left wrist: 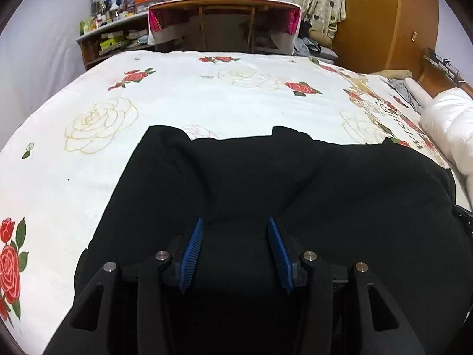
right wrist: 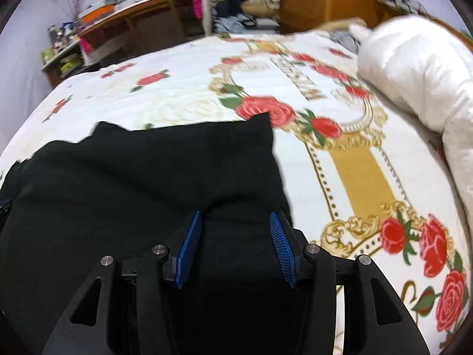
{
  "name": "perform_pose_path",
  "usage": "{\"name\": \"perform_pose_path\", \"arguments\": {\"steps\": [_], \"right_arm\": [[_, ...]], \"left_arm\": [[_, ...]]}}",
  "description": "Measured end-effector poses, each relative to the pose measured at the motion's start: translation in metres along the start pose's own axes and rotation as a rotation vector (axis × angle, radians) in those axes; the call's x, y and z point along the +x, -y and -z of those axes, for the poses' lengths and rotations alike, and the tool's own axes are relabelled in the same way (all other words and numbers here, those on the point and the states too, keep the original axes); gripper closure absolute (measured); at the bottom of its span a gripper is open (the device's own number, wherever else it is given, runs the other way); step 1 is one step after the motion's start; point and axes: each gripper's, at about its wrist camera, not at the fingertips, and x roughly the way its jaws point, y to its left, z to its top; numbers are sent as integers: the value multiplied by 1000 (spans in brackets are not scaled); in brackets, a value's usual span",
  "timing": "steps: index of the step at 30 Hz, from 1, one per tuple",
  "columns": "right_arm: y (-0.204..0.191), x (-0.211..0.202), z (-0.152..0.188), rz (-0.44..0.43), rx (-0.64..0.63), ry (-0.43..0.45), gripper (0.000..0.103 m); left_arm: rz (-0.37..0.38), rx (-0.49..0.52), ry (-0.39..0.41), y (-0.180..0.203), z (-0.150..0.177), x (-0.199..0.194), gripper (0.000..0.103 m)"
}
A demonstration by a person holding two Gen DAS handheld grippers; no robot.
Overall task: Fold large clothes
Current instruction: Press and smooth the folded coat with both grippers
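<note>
The left tongs (left wrist: 235,251) stand released, blue pads (left wrist: 192,254) spread wide over the black garment (left wrist: 266,183), gripping nothing. The right tongs (right wrist: 235,247) are likewise released, poised above the same cloth near its right edge. The black garment lies spread on the bed (left wrist: 177,94), over a white sheet printed with red roses. A white quilt (right wrist: 414,68) is bunched at the bed's right side. Beyond the bed stands a wooden table (left wrist: 224,3), beside cluttered shelves (left wrist: 112,32).
</note>
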Motion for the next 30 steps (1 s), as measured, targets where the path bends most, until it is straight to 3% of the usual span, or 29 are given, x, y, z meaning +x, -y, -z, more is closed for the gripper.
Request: {"name": "perform_pose_path", "arguments": {"steps": [4, 6, 8, 11, 13, 16, 21, 26, 30], "right_arm": [[10, 0, -3, 12, 46, -17, 50], [10, -15, -7, 32, 29, 16, 50], [8, -33, -14, 35, 6, 74, 53], [4, -47, -25, -28, 8, 125, 61], [-9, -38, -32, -79, -28, 98, 63], [-17, 2, -28, -29, -81, -11, 67], [2, 22, -24, -31, 8, -29, 68], [-7, -4, -25, 35, -46, -8, 68], [-8, -48, -9, -28, -47, 56, 66]], "left_arm": [[-30, 26, 3, 5, -3, -6, 55], [-36, 22, 31, -3, -11, -16, 55], [-55, 6, 50, -19, -21, -20, 55], [-84, -22, 36, -43, -34, -8, 55], [-113, -27, 6, -52, -36, 7, 54], [-88, -98, -23, -67, -34, 23, 48], [-63, -150, -28, -73, -24, 33, 42], [-105, -101, 4, -62, -28, 3, 45], [-104, -52, 68, -52, -18, -44, 45]]}}
